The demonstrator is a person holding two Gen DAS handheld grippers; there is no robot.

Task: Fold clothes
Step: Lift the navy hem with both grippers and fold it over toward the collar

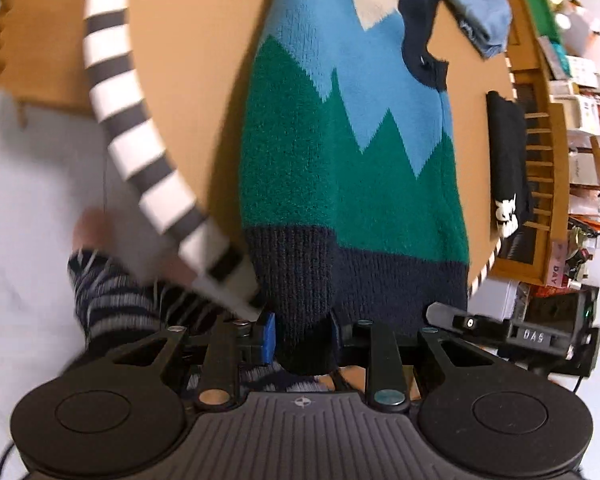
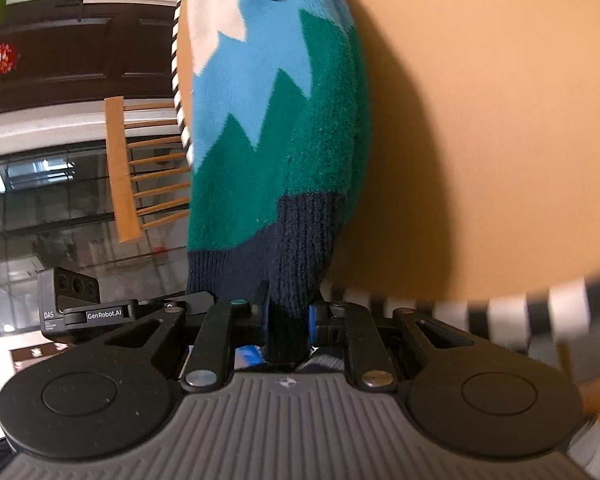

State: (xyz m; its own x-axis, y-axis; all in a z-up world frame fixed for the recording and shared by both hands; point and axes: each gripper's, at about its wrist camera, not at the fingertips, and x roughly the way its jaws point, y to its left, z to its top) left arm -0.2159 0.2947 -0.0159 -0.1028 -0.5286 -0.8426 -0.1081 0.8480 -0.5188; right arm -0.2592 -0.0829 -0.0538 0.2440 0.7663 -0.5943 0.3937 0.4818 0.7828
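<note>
1. Clamping the navy ribbed hem of the knitted sweater (image 1: pixel 340 128) in the left gripper (image 1: pixel 304 336) at the lower centre of the left wrist view, jaws drawn narrow, blue pads pressing on a bunched fold of the dark knit.
2. Pinching the same hem in the right gripper (image 2: pixel 288 320) at the lower centre of the right wrist view, jaws likewise narrow, the navy ribbing squeezed between the blue pads and spilling out behind them.
3. Stretching up the frame from each grip: the sweater (image 2: pixel 276 120), navy band lowest, then green zigzag peaks, then light blue, then cream toward the top edge.
4. Lying over the round tan table (image 1: pixel 188 80), whose black-and-white striped rim (image 1: pixel 116 96) is curving down the left side of the left wrist view and running, blurred, along the lower right of the right wrist view.
5. Resting at the upper right of the left wrist view, on the table: a pile of blue garments (image 1: pixel 480 4), and lower down at the right edge of the tabletop a folded black garment (image 1: pixel 504 160) with a white mark.
6. Showing at the lower left of the left wrist view: a blurred striped sleeve (image 1: pixel 112 304).
7. Standing beyond the table: a wooden chair (image 2: pixel 132 168) at the middle left of the right wrist view.
8. Appearing in each view beside the near gripper: the other gripper's dark body, at the lower right of the left wrist view and the lower left of the right wrist view.
</note>
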